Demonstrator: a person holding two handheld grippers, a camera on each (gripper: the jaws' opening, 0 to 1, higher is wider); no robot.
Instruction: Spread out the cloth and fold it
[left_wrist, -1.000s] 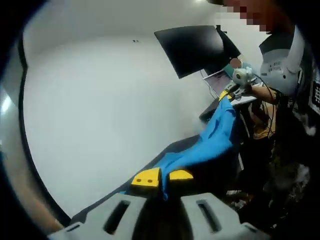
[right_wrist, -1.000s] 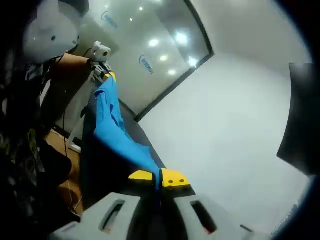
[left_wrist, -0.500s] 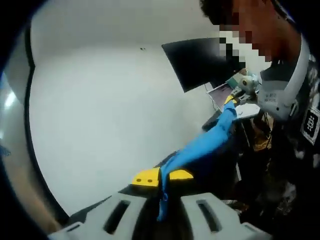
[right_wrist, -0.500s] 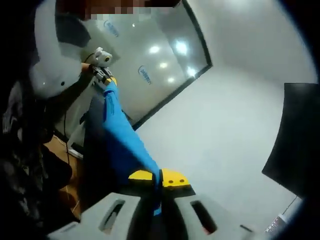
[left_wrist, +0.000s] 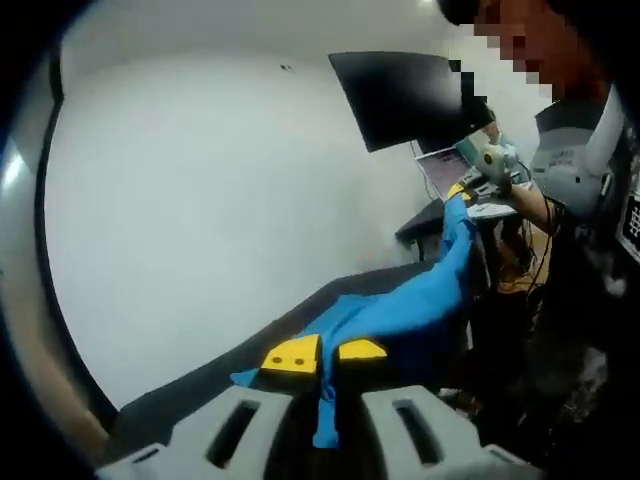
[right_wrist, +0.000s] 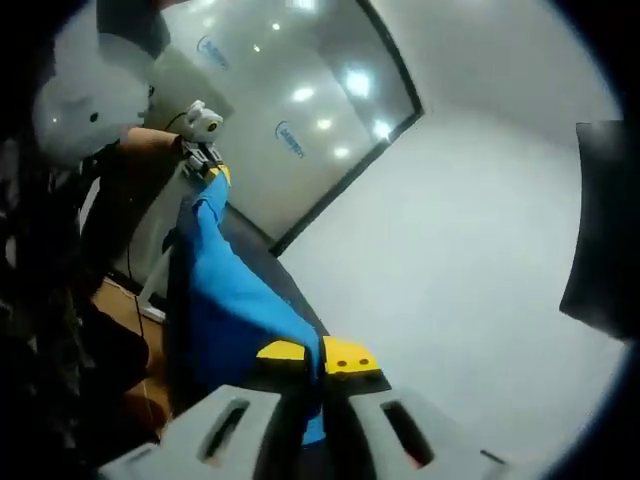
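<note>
A dark worktop (left_wrist: 250, 355) runs beneath everything, under a white wall (left_wrist: 200, 200); a black monitor (left_wrist: 400, 95) hangs beyond it. The blue cloth (left_wrist: 410, 300) hangs in the air between the two hands, sagging a little above the worktop, so the step in hand looks to be the spreading-out. The left tongs (left_wrist: 322, 353) are clamped on one corner; the right tongs (right_wrist: 318, 355) pinch the opposite corner, a short tail dangling below each. Next, I judge, the cloth needs drawing taut and lowering flat onto the worktop before any fold.
</note>
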